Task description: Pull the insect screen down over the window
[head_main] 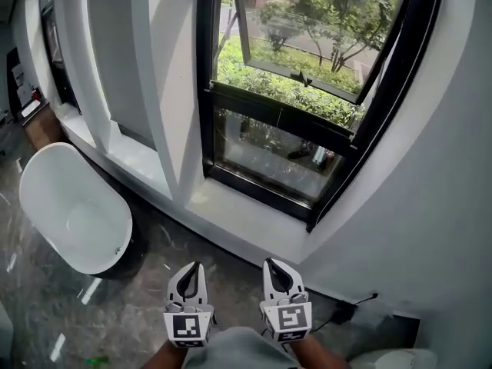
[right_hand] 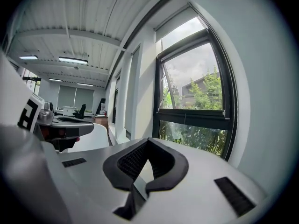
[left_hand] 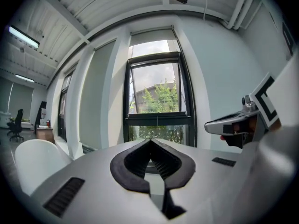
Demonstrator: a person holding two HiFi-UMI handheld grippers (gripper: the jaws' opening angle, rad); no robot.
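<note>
- Jaws on your left gripper point(head_main: 194, 266) are pressing fully together with nothing between them. Those on your right gripper point(head_main: 272, 262) are doing the same, so you are carrying nothing in either hand.
- You are holding both grippers side by side, near your body, pointing roughly level at the window point(head_main: 207, 91) and well apart from it. Neither is touching the frame, the sill point(head_main: 231, 206) or the glass.
- The upper sash point(head_main: 323, 21) is tilting outward, open, with trees showing sharply through the opening. The lower pane point(head_main: 277, 156) is sitting shut under the transom point(left_hand: 159, 119).
- I am making out no mesh and no pull bar across the opening, though a fine screen could be escaping these views.
- A thin cord point(left_hand: 157, 123) is hanging at the middle of the transom, and a grey blind point(left_hand: 152, 37) is sitting drawn up short at the far top of the recess.
- As I am judging it, the scene is fitting two stages. Either the screen is sitting rolled up high and your shut grippers are facing a pull to be taken, or a fine mesh is already reaching the transom and you are standing off empty-handed.
- Nothing here is settling which, so I am naming no move for you. A white tub point(head_main: 73, 206) is lying on the floor at your left, clear of both grippers.
</note>
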